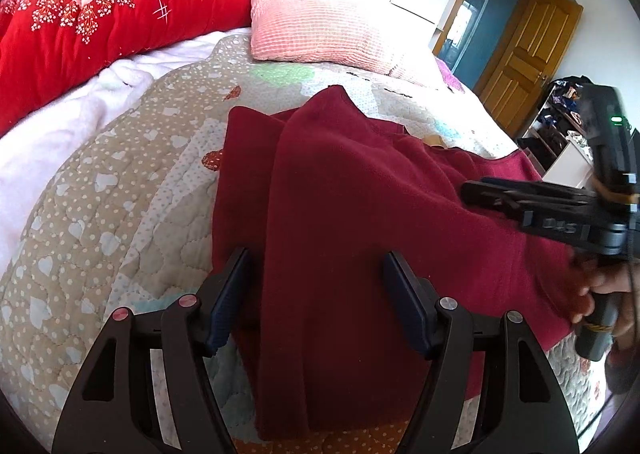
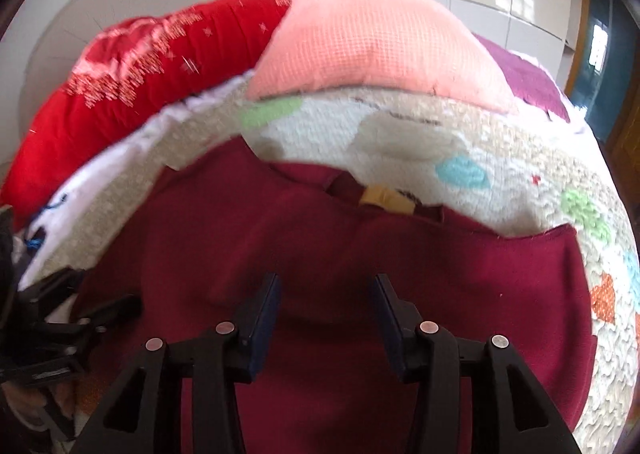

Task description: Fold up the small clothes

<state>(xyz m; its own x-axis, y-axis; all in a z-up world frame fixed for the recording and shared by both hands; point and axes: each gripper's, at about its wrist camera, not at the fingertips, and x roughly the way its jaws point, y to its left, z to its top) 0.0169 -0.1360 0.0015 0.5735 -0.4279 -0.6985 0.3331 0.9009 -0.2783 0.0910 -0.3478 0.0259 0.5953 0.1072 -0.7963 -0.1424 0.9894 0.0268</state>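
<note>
Maroon garment [image 1: 360, 214] lies on the quilt [image 1: 120, 194]; both grippers, left [image 1: 316, 294] and right [image 2: 326, 318], seemingly gape empty.

Left gripper [image 1: 316, 298]: black plastic linkage arms, dark blue ribbed pads, round silver and pinkish pivot screws. Right gripper [image 2: 326, 320]: same build; its body carries white lettering, a green light, a thin black cable.

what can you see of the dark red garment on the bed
The dark red garment is a soft, fleecy-looking piece lying flat on the quilted bedspread. One side is already folded over, leaving a long lengthwise crease. A yellow tag shows at its neckline, towards the pink pillow. Both grippers hover over it with open jaws, neither gripping it.
</note>
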